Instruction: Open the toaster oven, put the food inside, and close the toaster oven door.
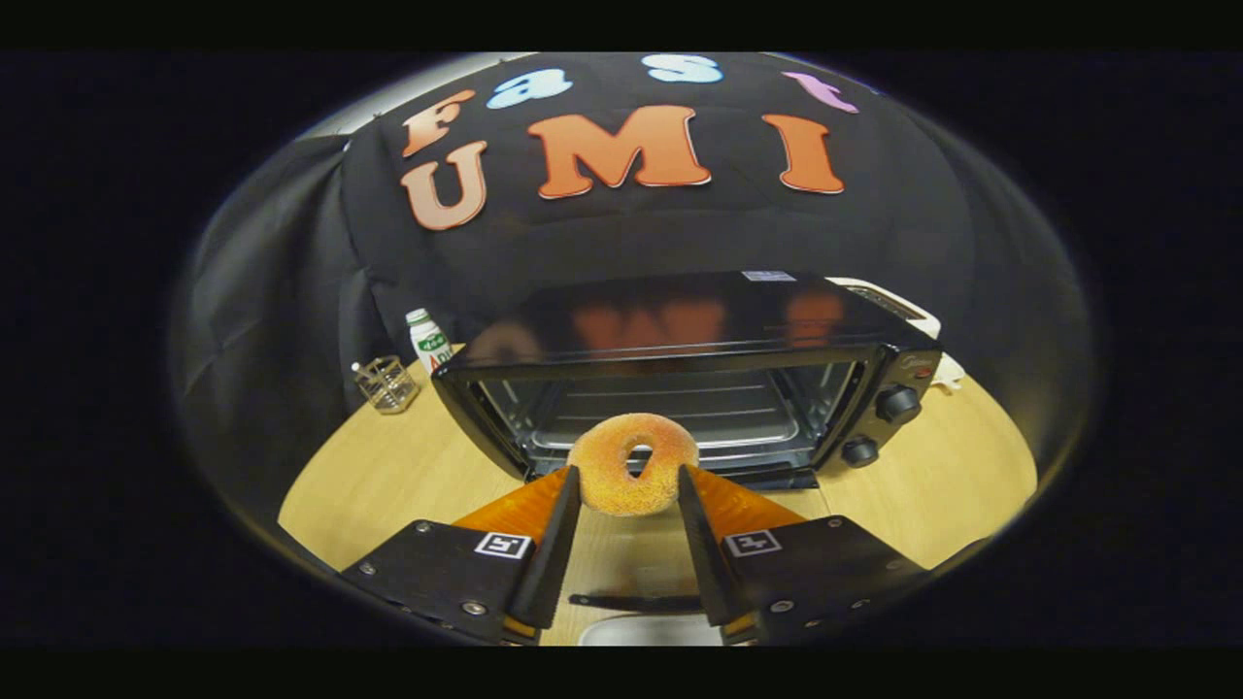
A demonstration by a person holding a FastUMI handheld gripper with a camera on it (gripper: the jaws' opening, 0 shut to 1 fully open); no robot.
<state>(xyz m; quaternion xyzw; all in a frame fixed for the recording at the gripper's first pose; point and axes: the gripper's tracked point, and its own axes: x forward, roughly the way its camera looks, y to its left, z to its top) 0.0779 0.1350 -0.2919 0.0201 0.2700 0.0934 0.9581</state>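
Here, in the gripper view, the gripper (629, 497) has its jaws pinching a sugared doughnut (632, 475), one finger pressed against each side of it. The doughnut is held upright on edge, its hole facing the camera, raised clear of the light wooden worktop (388, 476).

Just beyond the doughnut stands the black toaster oven (694, 374). Its door is open and folded down toward the fingers; only its near edge (777, 478) shows, low in front of the cavity. Inside, a wire rack (680, 413) and shiny metal walls are visible. The glossy top of the oven reflects the booth wall behind it. On the oven's right-hand panel sit two round black knobs (898, 403), one above the other, with a small red light above them.

To the left of the oven, well apart from the fingers, a small clear glass cup (386, 383) stands on the worktop, and just behind it, near the oven's left rear corner, a white bottle with a green cap (427, 340) stands upright. Behind the oven's right rear corner, part of a white appliance (903, 306) shows; what it is cannot be told.

Between the fingers, close to the camera, the rim of a white dish (649, 631) lies on the worktop, with a dark shadow just ahead of it
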